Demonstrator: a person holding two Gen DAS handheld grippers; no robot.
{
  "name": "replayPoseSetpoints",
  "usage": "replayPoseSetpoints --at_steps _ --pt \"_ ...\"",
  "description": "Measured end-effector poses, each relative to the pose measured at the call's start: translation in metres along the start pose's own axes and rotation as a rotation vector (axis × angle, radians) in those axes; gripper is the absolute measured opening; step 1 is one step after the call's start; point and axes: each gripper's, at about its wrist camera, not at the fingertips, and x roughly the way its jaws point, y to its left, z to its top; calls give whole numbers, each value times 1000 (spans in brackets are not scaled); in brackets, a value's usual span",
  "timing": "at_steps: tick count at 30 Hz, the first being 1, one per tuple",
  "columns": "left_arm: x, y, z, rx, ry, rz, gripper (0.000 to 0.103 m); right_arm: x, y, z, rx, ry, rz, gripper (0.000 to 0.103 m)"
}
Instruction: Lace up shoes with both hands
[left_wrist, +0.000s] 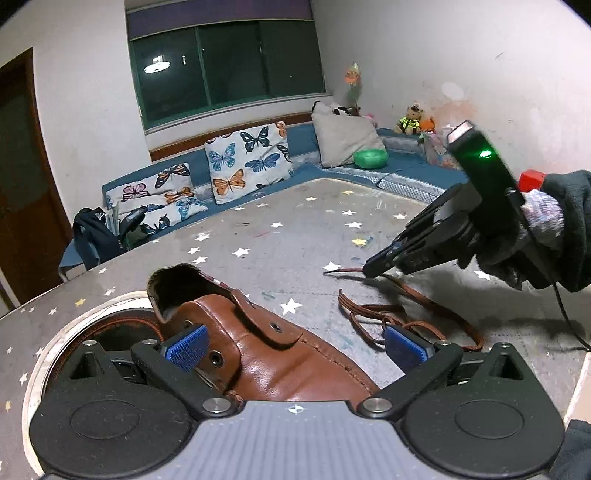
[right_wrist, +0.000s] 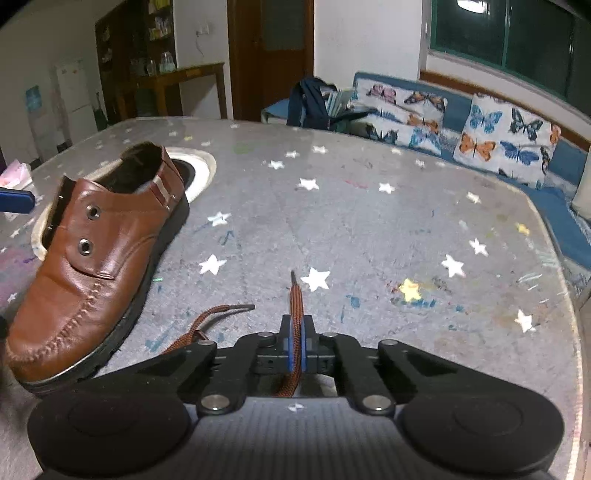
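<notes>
A brown leather shoe (left_wrist: 266, 354) (right_wrist: 99, 258) with metal eyelets lies on the grey star-patterned table (left_wrist: 280, 236) (right_wrist: 369, 221). My left gripper (left_wrist: 295, 345) is open, its blue pads on either side of the shoe's upper, not touching it as far as I can see. A brown shoelace (left_wrist: 399, 314) lies in loose coils on the table to the right of the shoe. My right gripper (right_wrist: 296, 345) (left_wrist: 373, 267) is shut on the shoelace (right_wrist: 295, 306) near one end, whose tip sticks out forward past the pads. The other lace end (right_wrist: 221, 312) rests on the table near the shoe's toe.
A round hole with a white rim (right_wrist: 201, 166) (left_wrist: 44, 354) opens in the table under the shoe's heel. A blue sofa with butterfly cushions (left_wrist: 247, 162) (right_wrist: 491, 136) runs along the far side. A dark backpack (left_wrist: 94, 236) sits at its end. A gloved hand (left_wrist: 543, 236) holds the right gripper.
</notes>
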Motion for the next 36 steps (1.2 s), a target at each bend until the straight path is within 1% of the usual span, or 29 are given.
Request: replayPoseSetpoints --at_steps 3,6,8,10,11,12,13,14,17,18,19,22,24,28,36 --pt "1 4 2 -15 5 9 102 -15 3 0 -33 -54 14 3" --pt "-1 8 5 -26 0 1 94 -29 8 1 -63 -91 29 3" --pt "-1 11 7 -28 -3 2 87 -37 11 1 -84 -105 32 3" --pt "0 13 8 -29 0 5 76 -43 14 1 -95 -113 46 3" --pt "1 15 9 -29 2 6 74 -47 15 1 -101 -119 55 3" --pt "1 16 9 -30 3 5 69 -50 18 1 -108 -125 62 3" --pt "1 17 10 -31 4 4 66 -53 20 1 -116 -132 70 3" --pt "0 17 10 -28 3 6 66 -56 23 1 -124 -138 77 3" --pt "-2 16 12 6 -2 2 66 -63 29 1 -134 -149 108 3" --pt "-2 16 13 20 1 -3 63 -64 31 1 -137 -152 117 3" --pt "-2 16 14 34 6 -8 58 -66 34 1 -141 -154 126 3" --pt "0 16 16 85 20 -22 49 -70 41 0 -152 -160 155 3" --pt "2 18 16 100 30 -26 47 -73 46 -1 -158 -166 170 3" --pt "8 20 15 106 58 -33 47 -76 52 -2 -156 -170 187 3" --pt "9 18 11 115 66 -26 49 -88 48 3 -136 -217 158 3"
